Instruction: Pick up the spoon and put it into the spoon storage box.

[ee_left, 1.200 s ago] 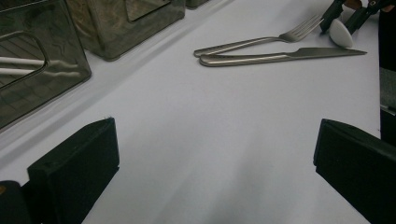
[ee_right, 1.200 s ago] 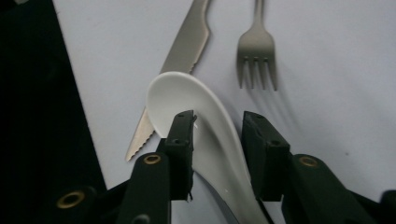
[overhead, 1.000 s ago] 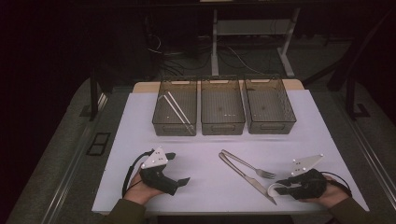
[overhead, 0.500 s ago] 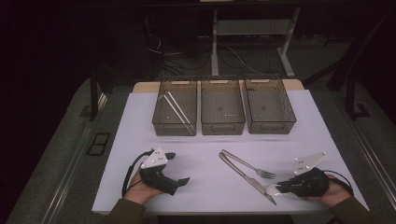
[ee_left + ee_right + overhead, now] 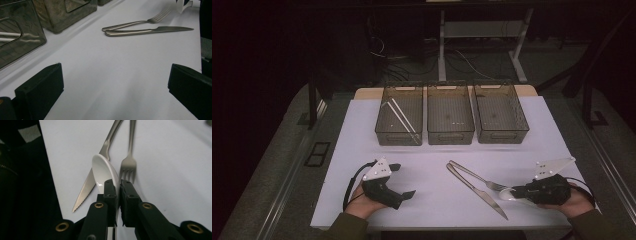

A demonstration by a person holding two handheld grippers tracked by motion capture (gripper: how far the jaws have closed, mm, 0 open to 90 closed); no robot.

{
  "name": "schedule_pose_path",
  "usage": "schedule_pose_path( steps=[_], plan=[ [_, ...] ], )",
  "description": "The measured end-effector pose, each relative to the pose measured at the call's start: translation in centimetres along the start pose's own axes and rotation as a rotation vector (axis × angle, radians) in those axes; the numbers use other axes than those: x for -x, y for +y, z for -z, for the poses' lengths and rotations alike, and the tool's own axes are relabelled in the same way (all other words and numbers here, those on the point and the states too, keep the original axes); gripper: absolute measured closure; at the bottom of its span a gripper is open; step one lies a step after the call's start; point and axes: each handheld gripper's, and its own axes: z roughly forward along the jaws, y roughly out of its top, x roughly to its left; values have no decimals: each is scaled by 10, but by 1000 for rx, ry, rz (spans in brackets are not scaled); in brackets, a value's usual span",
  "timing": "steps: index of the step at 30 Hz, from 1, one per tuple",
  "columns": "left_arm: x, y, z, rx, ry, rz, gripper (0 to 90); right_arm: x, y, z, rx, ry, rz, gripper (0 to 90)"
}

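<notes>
- The right tongs point(image 5: 117, 182) lie low over the white table cover point(image 5: 432, 150), in the person's right hand point(image 5: 569, 202) at the near right corner, with their tips aimed toward the cutlery in the middle.
- Their jaws have just been closing and are now clamped on a white spoon point(image 5: 105, 171); the pads pinch the spoon by the near rim of its bowl, and the bowl sticks out ahead of the tips.
- In the high view the spoon point(image 5: 507, 194) shows as a pale shape right at the tip of the right tongs point(image 5: 519, 192), low over the cover.
- Just ahead of the right tongs lies a fork point(image 5: 128, 162), tines pointing back at the jaws and close to the pad on that side; whether the tines touch the pad I cannot tell.
- A knife point(image 5: 93, 172) lies on the other side of the spoon, its toothed blade running back past the tongs' tips and partly under the spoon bowl.
- From the left tongs' camera, the fork point(image 5: 140, 22) and knife point(image 5: 150, 31) lie side by side well beyond the jaws, handle ends together.
- The left tongs point(image 5: 404, 180) rest on the cover in the left hand point(image 5: 362, 205), well apart from the cutlery, jaws wide apart with nothing but bare cover between them.
- Beyond both tongs, three dark clear bins point(image 5: 450, 137) stand in a row at the far side of the cover; the bin on the left holds thin white sticks point(image 5: 402, 117).
</notes>
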Motion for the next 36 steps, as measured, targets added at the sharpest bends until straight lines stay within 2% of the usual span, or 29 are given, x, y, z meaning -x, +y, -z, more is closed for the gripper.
schedule_pose_path(
  steps=[10,18,25,36],
  plan=[
    [0,0,-1,-4,0,2,0,12,16,12,66,-58,-57,838],
    [1,0,-2,-3,-2,4,0,23,29,13,104,-110,-107,838],
    [0,1,-1,-3,-1,-1,0,33,42,15,156,-130,-152,838],
    [1,0,-2,-5,-6,0,0,44,71,6,191,-153,-159,838]
  ],
)
